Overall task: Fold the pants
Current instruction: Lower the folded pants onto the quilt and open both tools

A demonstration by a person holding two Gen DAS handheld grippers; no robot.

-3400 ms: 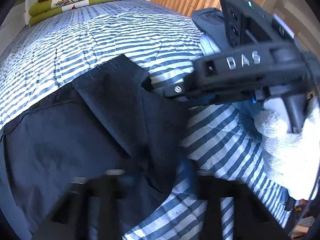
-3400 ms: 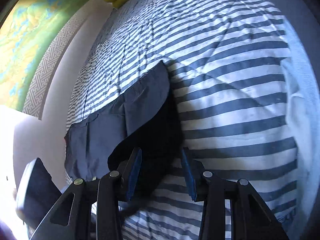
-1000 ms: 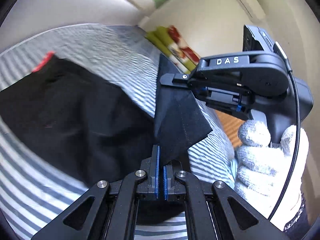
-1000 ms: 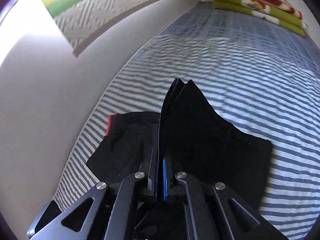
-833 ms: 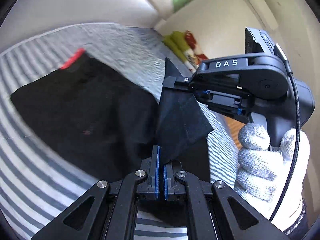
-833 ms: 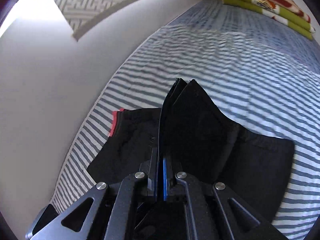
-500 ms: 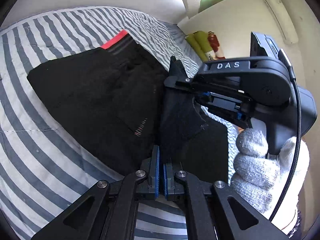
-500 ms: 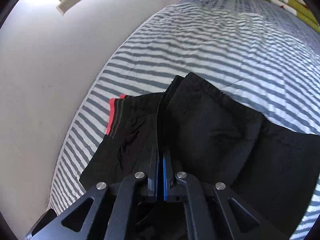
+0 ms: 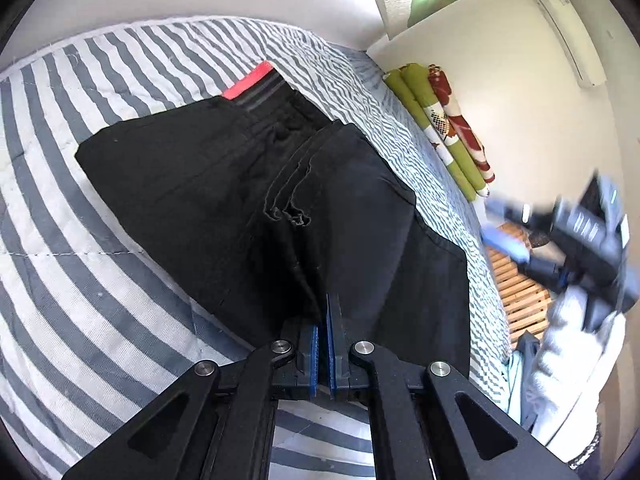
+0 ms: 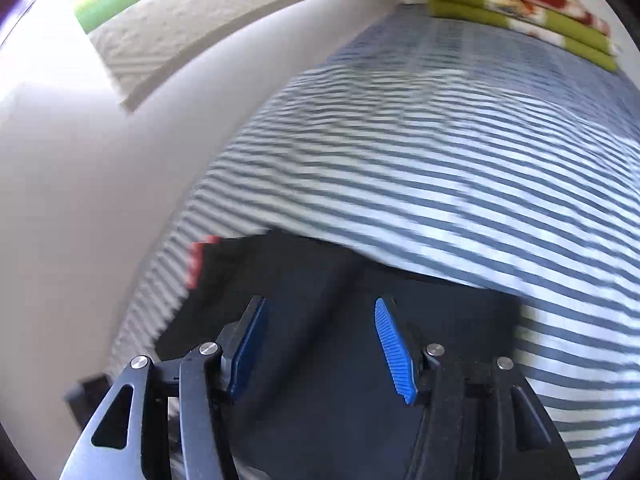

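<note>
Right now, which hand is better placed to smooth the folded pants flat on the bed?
The right. Its tool is opening with nothing between its pads, free above the black pants. The left tool is shut on the pants' fabric edge, so it must release first.

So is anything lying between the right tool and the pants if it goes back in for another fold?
Nothing visible. The right tool is opening just above the black pants, with only bare fabric between its pads. The left tool is shut on the pants' near edge.
</note>
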